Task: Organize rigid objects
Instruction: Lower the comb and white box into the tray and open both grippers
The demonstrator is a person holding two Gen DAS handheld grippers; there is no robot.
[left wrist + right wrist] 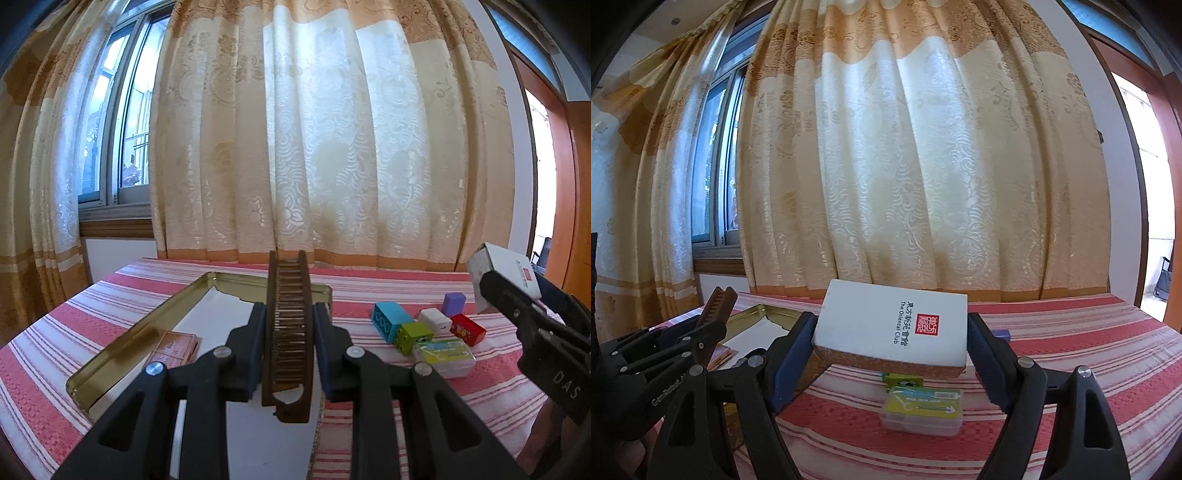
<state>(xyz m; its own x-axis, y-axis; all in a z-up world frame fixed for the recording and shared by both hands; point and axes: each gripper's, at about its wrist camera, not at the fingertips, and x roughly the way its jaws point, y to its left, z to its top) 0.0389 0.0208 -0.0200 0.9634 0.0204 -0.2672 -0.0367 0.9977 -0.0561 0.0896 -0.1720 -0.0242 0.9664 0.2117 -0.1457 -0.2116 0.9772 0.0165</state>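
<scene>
My left gripper is shut on a dark brown comb, which sticks forward above a shallow gold tin tray. A small brown box lies inside that tray. My right gripper is shut on a white box printed with a red seal, held in the air above the striped cloth. The left wrist view catches that gripper and the white box at the right edge. The right wrist view shows the left gripper with the comb at the left, over the tray.
On the red-and-white striped tablecloth lie a blue brick, a green brick, a white block, a purple block, a red block and a clear plastic case. Curtains hang behind the table's far edge.
</scene>
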